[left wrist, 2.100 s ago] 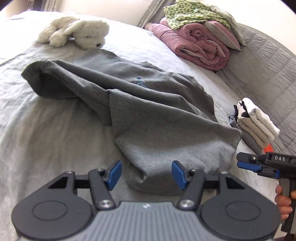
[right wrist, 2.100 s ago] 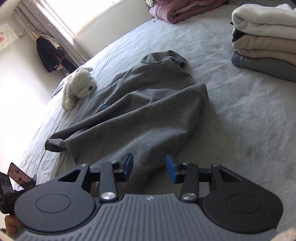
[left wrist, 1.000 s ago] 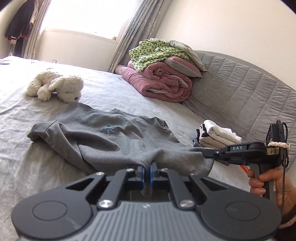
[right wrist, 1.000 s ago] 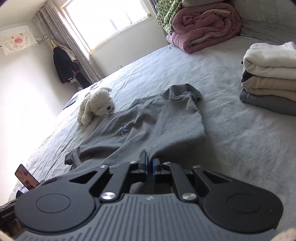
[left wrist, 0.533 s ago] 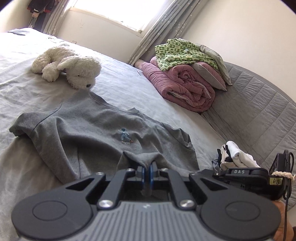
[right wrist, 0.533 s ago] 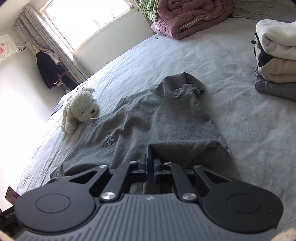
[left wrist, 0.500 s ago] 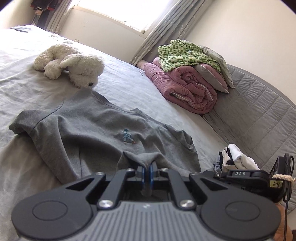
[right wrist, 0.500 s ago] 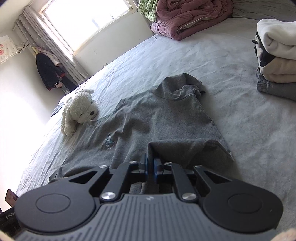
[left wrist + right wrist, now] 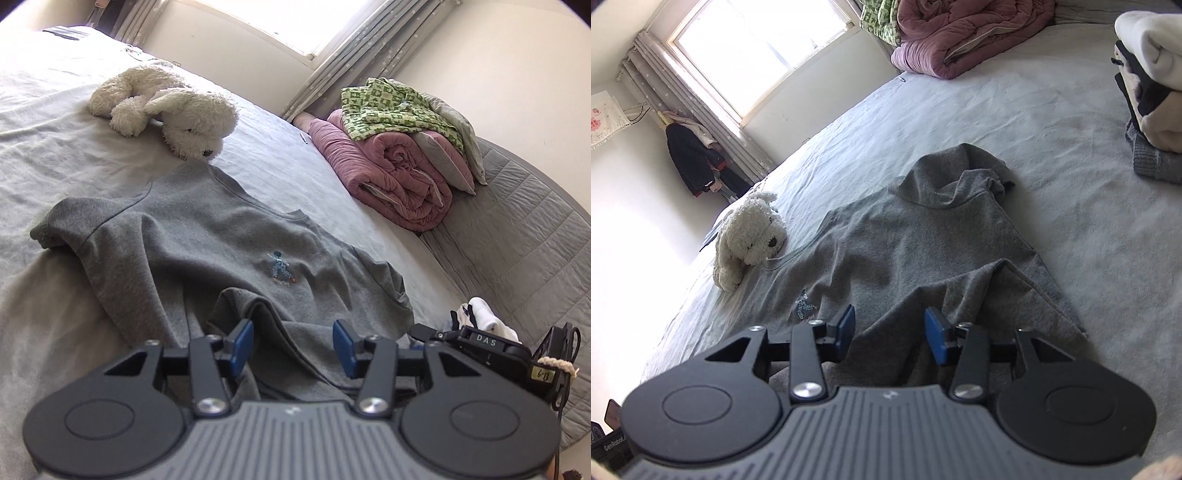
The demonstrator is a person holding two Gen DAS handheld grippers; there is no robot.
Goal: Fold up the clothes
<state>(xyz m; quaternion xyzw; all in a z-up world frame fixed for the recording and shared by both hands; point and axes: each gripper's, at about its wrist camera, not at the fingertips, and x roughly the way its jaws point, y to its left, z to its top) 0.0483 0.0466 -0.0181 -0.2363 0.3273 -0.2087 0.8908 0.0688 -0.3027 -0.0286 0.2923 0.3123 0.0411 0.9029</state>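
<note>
Sweatshirt: a grey sweatshirt (image 9: pixel 192 258) lies front up on the bed (image 9: pixel 55 147), collar toward the plush dog (image 9: pixel 173 107), with a small stitched figure on the chest; its near hem is doubled up onto the body in a loose ridge.
Left tool: the left tool (image 9: pixel 292 345) hovers over the near hem, jaws opening; a raised fold of cloth sits between the blue pads, which do not press on it.
Right tool: the right tool (image 9: pixel 891 331) is at the other end of the hem, jaws opening, with cloth bunched between the pads but free of them.
Progress: by my reading the bottom has been brought up and is being let go; the sleeves look unfolded, the far one crumpled, so most of the folding is left.
Finished pile: a stack of folded clothes (image 9: pixel 1152 96) sits near the sweatshirt, apart from it.
Surroundings: rolled pink quilt (image 9: pixel 391 177) with a green patterned cloth on top, by the padded headboard (image 9: pixel 524 229).
Hard to tell: the hem edge under the tool bodies is hidden; the stack is cut off by the frame.
</note>
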